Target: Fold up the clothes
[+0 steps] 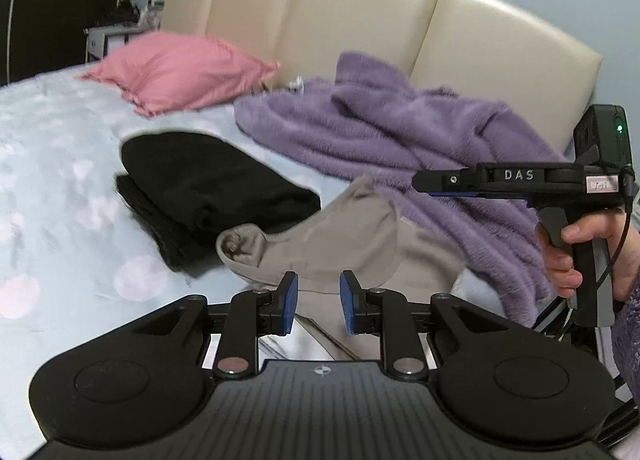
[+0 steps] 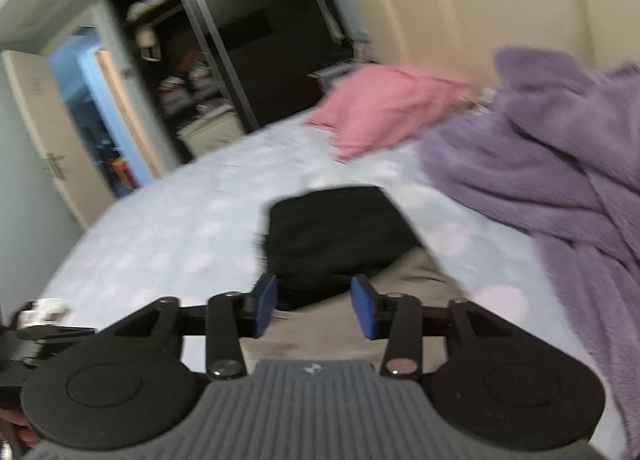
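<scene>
Beige garment (image 1: 320, 244) is lying rumpled at the bed's (image 1: 60, 164) near edge, touching a folded black garment (image 1: 200, 188), with a purple fleece robe (image 1: 400, 132) piled toward the headboard (image 1: 360, 20). Left tool (image 1: 318, 304) is spread, nothing pinched. Right tool (image 2: 314, 310) is spread too, gripping nothing.

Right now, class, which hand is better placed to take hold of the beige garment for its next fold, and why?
Probably the left. The left gripper has the beige garment lying just past its open jaws. The right gripper hangs raised above it, beside the purple robe.
</scene>
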